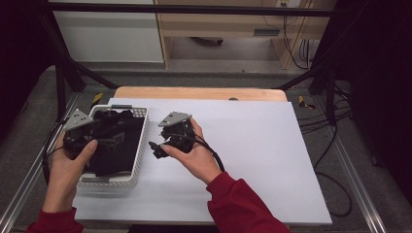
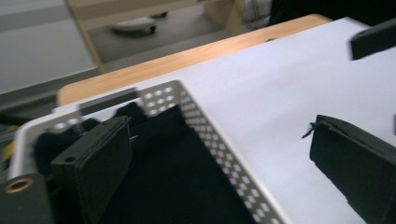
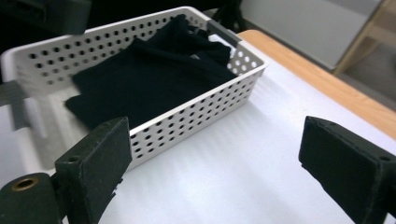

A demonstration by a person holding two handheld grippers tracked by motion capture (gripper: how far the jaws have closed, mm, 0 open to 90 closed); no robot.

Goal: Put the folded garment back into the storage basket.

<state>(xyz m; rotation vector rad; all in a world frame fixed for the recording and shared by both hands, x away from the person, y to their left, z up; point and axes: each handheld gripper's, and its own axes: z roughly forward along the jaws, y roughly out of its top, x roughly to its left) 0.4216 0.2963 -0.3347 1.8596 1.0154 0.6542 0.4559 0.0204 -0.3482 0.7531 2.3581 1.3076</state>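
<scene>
The black garment (image 3: 149, 74) lies folded inside the white basket (image 1: 140, 145) at the table's (image 1: 252, 145) left edge. Both the left gripper (image 1: 99, 138) and right gripper (image 1: 158, 148) stand wide open, holding nothing. A sleeve bunched at the basket's far end could spill over the rim if a jaw snags it.

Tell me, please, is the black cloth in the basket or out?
In: the black cloth lies folded inside the white basket, below its rim.

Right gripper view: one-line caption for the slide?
Open right tool over the white table cover, facing a perforated white basket holding folded black cloth.
</scene>
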